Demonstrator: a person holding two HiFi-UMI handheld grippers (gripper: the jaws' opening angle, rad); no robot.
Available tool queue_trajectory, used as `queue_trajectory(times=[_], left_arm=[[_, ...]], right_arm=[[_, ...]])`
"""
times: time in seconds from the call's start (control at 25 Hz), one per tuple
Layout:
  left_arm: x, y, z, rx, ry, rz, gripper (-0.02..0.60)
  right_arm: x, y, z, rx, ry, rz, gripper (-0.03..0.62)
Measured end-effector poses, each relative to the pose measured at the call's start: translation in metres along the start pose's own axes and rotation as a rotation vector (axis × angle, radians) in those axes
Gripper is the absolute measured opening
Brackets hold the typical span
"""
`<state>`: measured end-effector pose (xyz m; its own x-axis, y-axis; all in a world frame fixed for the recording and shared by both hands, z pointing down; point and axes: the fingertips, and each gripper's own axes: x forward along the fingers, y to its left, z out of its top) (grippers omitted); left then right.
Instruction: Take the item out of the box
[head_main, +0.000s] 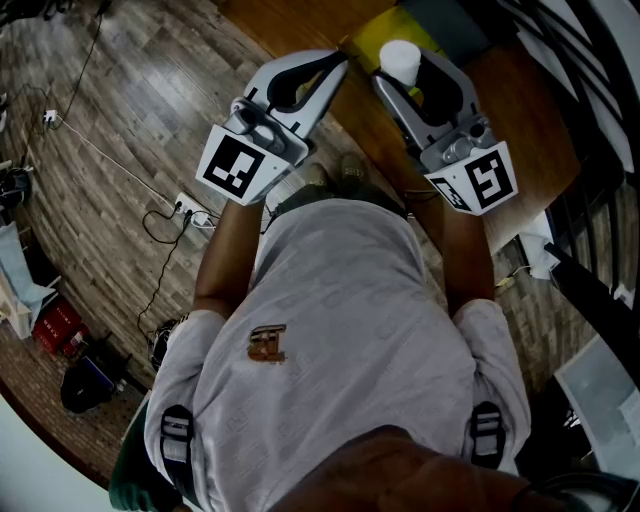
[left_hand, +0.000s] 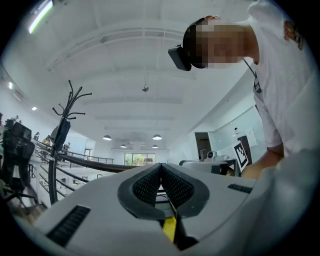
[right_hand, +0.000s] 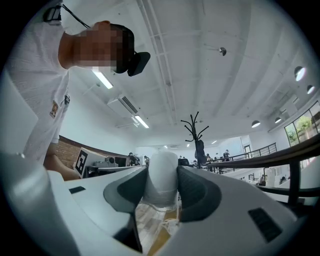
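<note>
The white item (right_hand: 162, 181), a plain rounded cylinder, sits upright between the two dark pads of the right claw (right_hand: 161, 171), which stands wide and presses on both its sides. The grip is low on the item's body, so its domed top rises above the pads, probably to keep it from tipping while it is carried. In the head view it hangs in the air in front of the person's chest, over the edge of the brown table (head_main: 520, 110). Just beyond it lies a yellow shape (head_main: 378, 32). That is most likely the box, though too little of it shows to be sure. Judging by this, the item is already out and lifted clear. The left claw (left_hand: 161, 169) is closed, its ribbed pads meeting at the tips with nothing between them. It is held level beside the right one, seemingly just kept out of the way. No brand or label can be seen on the item. The only print in view is the black-and-white square pattern on each claw's marker cube (head_main: 232, 165), which holds no readable words, and a small brown emblem (head_main: 268, 343) on the person's shirt, too small to make out.
</note>
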<state>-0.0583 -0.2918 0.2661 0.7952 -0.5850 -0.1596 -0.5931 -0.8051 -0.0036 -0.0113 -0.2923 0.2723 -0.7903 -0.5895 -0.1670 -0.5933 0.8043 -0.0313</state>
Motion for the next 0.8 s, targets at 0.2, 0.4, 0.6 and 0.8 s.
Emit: queue_trajectory(times=[0.2, 0.4, 0.6, 0.8], left_arm=[[-0.0032, -0.0042, 0.0013, 0.006, -0.002, 0.002, 0.018], [-0.0040, -0.0035, 0.0031, 0.010, -0.003, 0.002, 0.018], [-0.0035, -0.0008, 0.0048, 0.008, -0.005, 0.003, 0.018], [-0.0062, -0.0004, 0.0047, 0.008, -0.006, 0.000, 0.018]], right_arm=[[-0.0049, 0.0041, -0.0009, -0.004, 0.001, -0.005, 0.196], [-0.0043, 0.0052, -0.0017, -0.014, 0.008, -0.012, 0.195], [-0.0017, 0.0046, -0.0016, -0.012, 0.012, -0.012, 0.195], [-0.0011, 0.0077, -0.0025, -0.013, 0.015, -0.009, 0.195]])
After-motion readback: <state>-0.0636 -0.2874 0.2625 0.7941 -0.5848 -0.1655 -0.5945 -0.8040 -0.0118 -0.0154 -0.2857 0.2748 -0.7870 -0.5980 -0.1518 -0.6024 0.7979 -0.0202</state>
